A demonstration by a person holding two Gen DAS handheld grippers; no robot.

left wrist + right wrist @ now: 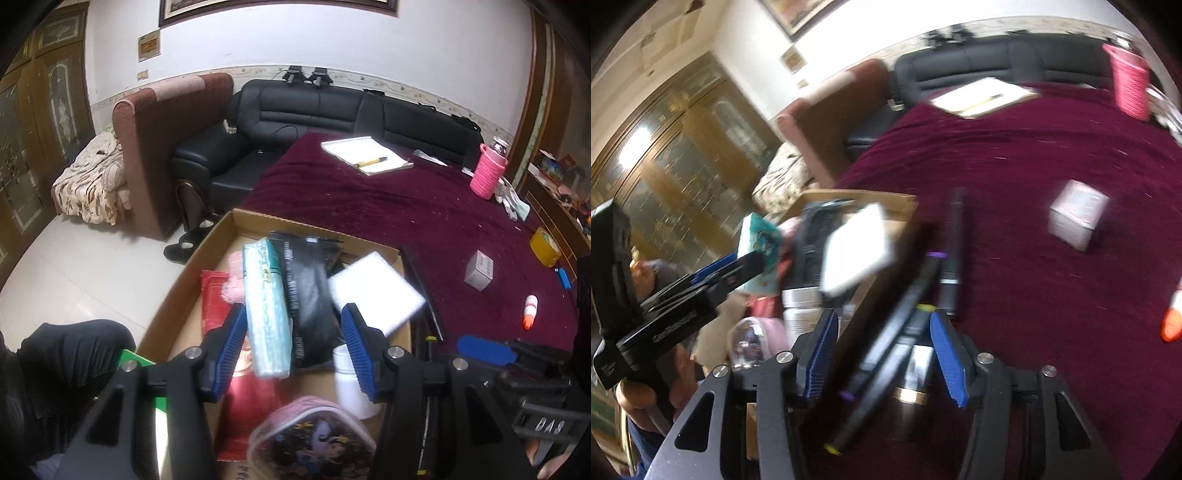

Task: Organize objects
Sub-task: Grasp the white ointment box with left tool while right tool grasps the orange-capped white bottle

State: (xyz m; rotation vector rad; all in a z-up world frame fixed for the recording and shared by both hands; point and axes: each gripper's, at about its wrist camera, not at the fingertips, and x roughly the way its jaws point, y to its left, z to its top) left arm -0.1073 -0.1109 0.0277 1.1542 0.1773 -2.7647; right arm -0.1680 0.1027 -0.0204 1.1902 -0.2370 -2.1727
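A cardboard box (192, 266) sits at the near left of the maroon table (369, 206). It holds a light blue tissue pack (266, 310), a black pouch (310, 299), a white pad (376, 291), a red packet (214, 299), a white bottle (349, 387) and a pink cartoon pouch (310, 439). My left gripper (293, 350) is open above the box, around the tissue pack. My right gripper (882, 354) is open over several black markers (905, 325) lying beside the box (857, 195) in the blurred right wrist view. The right gripper's blue pad also shows in the left wrist view (480, 349).
On the table lie a small white carton (479, 269), a glue bottle (530, 310), a yellow tape roll (545, 245), a blue lighter (563, 277), a pink-sleeved jar (489, 170) and a notepad with a pen (369, 155). A black sofa (332, 107) stands behind.
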